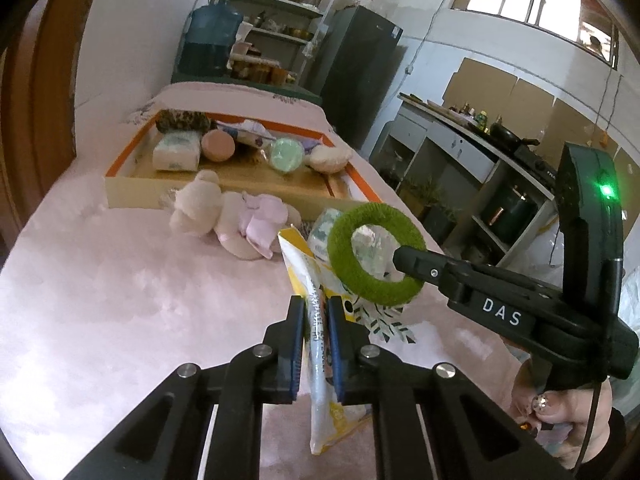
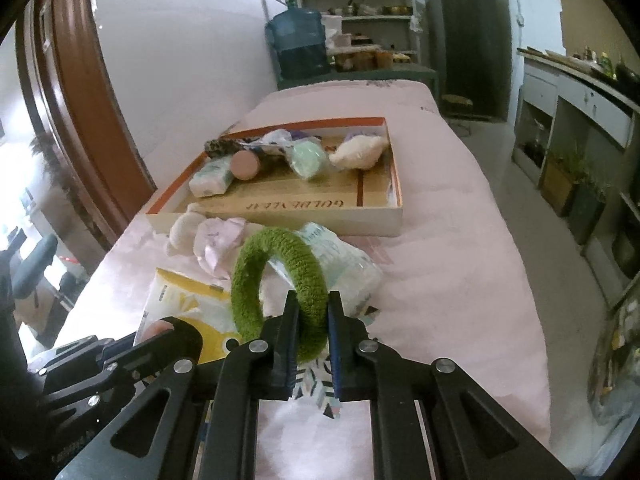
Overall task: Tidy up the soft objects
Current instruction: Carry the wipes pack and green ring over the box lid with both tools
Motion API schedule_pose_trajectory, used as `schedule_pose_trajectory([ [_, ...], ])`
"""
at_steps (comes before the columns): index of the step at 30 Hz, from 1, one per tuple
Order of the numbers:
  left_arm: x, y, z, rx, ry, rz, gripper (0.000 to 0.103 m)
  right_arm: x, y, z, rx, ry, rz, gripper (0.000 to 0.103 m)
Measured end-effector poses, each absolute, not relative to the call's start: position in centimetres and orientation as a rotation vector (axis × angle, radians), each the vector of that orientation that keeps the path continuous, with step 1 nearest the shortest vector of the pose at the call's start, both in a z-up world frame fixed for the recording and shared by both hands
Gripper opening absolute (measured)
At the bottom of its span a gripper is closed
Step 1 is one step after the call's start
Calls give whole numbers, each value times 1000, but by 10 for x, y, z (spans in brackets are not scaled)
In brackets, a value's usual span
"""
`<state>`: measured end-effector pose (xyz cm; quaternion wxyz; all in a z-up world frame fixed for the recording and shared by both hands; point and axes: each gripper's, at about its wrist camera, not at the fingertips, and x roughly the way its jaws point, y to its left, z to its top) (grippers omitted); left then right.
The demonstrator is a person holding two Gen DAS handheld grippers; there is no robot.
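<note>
**Both tools loaded above the pink bed**

The left tool (image 1: pixel 316 344) was clamped on a yellow and white packet (image 1: pixel 320 364), its fingers closed against the packet's thin edge, holding it upright over the pink bed (image 1: pixel 100 300); ahead and left of that tool lay a white plush toy (image 1: pixel 200 208) in pale pink cloth, beside the near wall of the cardboard tray (image 2: pixel 394 184); the tray held a tissue pack (image 2: pixel 210 178), a pink round thing (image 2: pixel 245 165), a mint round thing (image 2: pixel 308 158) and a cream plush (image 2: pixel 358 151); the right tool (image 2: pixel 313 344) was closed on the green fuzzy ring (image 2: pixel 280 280), lifted above a plastic-wrapped pack (image 2: pixel 344 264) just ahead of it.
</note>
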<state>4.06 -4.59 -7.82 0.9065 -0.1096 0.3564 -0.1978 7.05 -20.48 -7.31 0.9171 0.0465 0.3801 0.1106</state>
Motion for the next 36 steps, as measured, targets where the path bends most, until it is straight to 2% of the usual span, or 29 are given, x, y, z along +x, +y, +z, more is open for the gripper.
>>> schedule_pose_trajectory([
  [36, 54, -15, -28, -184, 612, -359, 11, 71, -180, -24, 41, 695, 234, 12],
])
